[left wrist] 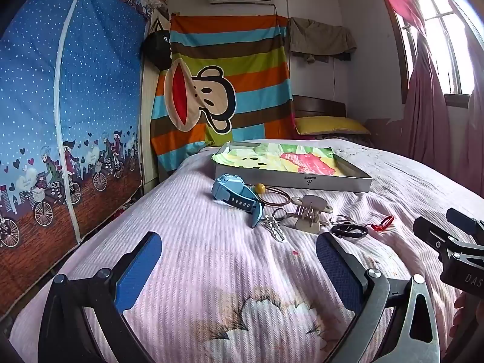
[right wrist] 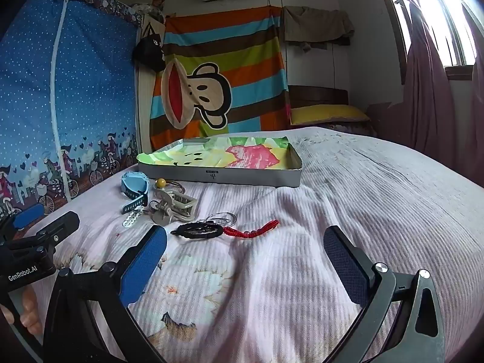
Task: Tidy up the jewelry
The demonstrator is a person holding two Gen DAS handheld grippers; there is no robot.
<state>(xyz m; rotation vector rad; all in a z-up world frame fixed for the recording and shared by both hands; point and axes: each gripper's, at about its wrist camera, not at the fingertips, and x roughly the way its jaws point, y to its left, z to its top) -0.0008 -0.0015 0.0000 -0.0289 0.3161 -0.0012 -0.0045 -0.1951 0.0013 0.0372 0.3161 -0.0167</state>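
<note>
Bedspread [left wrist: 211, 242] bears jewelry; both tools [left wrist: 239, 267] [right wrist: 245, 264] wide open, empty; red bracelet [right wrist: 254, 230] clearer right

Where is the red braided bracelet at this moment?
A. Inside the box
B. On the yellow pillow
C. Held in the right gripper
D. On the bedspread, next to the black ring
D: the red braided bracelet lies on the bedspread beside the black ring, outside the box; both grippers are open and hold nothing.

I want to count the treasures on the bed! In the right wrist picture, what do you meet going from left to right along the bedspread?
Blue watch → yellow bead → beige hair clip → black hair tie → red braided cord.
</note>
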